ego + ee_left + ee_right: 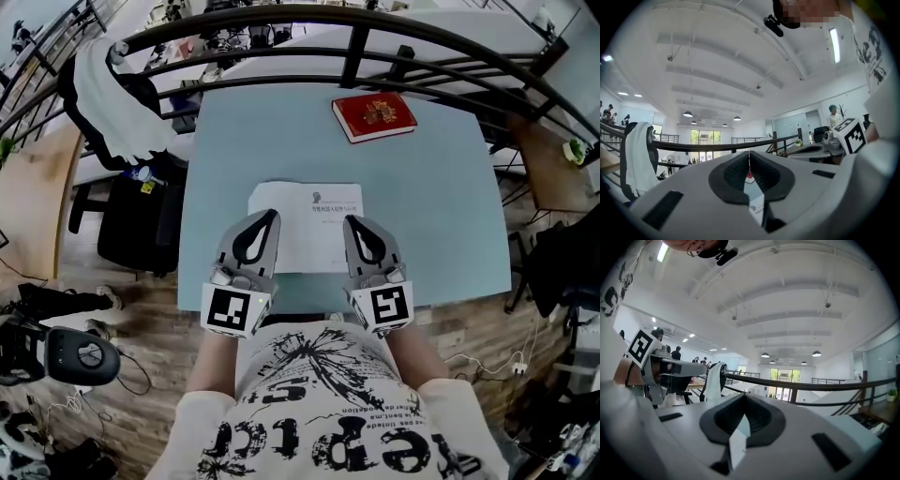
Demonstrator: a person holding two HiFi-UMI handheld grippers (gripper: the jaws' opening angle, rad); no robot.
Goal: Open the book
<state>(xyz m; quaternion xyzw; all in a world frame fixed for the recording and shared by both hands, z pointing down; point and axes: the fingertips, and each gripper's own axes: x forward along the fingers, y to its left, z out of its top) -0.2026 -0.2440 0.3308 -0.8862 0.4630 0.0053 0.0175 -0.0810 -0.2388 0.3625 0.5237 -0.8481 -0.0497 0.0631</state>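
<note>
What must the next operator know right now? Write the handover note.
Left gripper: shut, empty, held over the near edge of the sheet of paper.
Right gripper: shut, empty, beside it over the same sheet.
Book: red, closed, lying flat at the far right of the table, well away from both grippers.
Done: nothing; the book is untouched.
Left: reach the book, lift its cover, lay it open.

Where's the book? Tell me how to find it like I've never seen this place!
Look at the pale blue table beside the curved black railing. Go to its far right corner: the book lies there, closed. It is dark red with gold print on the cover, unlike the thin white sheet of paper at the near edge.
</note>
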